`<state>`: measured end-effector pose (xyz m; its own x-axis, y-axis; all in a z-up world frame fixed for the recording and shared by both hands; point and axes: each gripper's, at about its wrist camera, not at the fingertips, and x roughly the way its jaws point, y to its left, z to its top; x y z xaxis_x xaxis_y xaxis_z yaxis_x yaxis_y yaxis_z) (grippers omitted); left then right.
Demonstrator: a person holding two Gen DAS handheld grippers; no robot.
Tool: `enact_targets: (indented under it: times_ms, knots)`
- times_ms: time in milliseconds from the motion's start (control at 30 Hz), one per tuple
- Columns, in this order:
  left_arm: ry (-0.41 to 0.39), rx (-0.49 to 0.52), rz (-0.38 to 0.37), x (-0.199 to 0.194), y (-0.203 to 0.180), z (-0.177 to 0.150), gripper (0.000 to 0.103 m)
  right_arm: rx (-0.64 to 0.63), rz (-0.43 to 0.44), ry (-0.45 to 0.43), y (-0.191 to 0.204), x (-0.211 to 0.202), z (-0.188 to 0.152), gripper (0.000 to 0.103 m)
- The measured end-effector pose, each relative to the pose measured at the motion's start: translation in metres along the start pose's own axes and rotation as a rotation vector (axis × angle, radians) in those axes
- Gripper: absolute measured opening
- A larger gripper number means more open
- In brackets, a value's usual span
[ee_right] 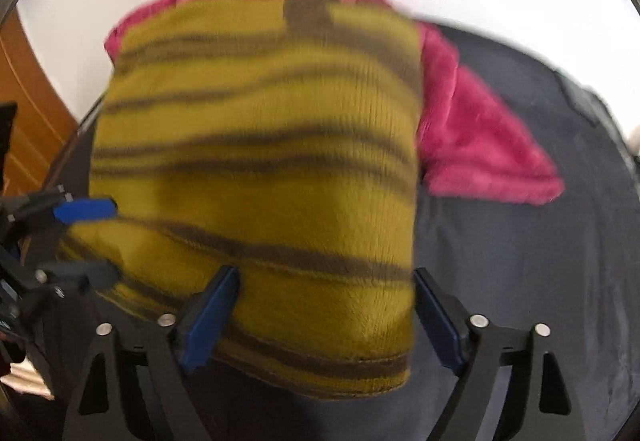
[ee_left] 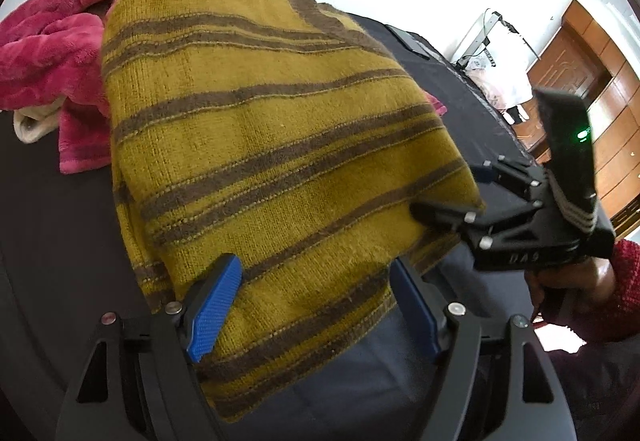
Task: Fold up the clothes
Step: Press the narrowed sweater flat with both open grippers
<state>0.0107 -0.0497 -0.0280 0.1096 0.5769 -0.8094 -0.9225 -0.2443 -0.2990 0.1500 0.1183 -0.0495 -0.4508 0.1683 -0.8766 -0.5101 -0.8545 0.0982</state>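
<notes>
While both grippers hover low over the near end of the garment, a mustard-yellow knit sweater [ee_left: 256, 145] with brown stripes lies folded into a rough rectangle on the dark table surface [ee_left: 48, 225]. Its far end rests against and partly over a crumpled magenta fleece garment [ee_left: 60, 53], and a bit of cream-coloured cloth [ee_left: 32, 123] peeks out beneath the fleece at the left of the left wrist view. The left gripper [ee_left: 316, 305] stands wide apart, its blue pads [ee_left: 214, 305] astride the near edge of the sweater; the left pad lies against the knit and the right one just beside its border, but nothing is pinched between them. The right gripper [ee_right: 324, 315] is likewise spread wide over the sweater's near hem, with the fabric lying between the fingers and no sign of a squeeze, though this view is blurred and the exact contact is hard to judge. Seen from the left wrist camera, the right gripper reaches in from the right with its tips at the sweater's side edge, held by a hand [ee_left: 568, 281] in a dark red sleeve [ee_left: 624, 265]. Wooden cabinets [ee_left: 592, 81] stand in the background beyond the table.
</notes>
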Motion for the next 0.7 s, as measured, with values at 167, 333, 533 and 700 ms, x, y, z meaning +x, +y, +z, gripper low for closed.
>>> enact_targets:
  times_ms: [167, 333, 533, 700]
  knots:
    - [0.014, 0.038, 0.049, 0.003, -0.009, 0.000, 0.084, 0.094, 0.043, 0.010, -0.018, 0.008, -0.009, 0.100]
    - [0.030, 0.107, 0.102, 0.007, -0.019, -0.001, 0.087, 0.059, 0.007, -0.007, -0.014, 0.007, -0.012, 0.101]
    - [0.039, 0.117, 0.128, 0.008, -0.023, 0.000, 0.087, 0.064, 0.004, -0.014, -0.013, 0.007, -0.016, 0.101]
    - [0.051, 0.104, 0.151, 0.007, -0.027, 0.003, 0.087, 0.081, 0.016, -0.016, -0.015, 0.009, -0.019, 0.101]
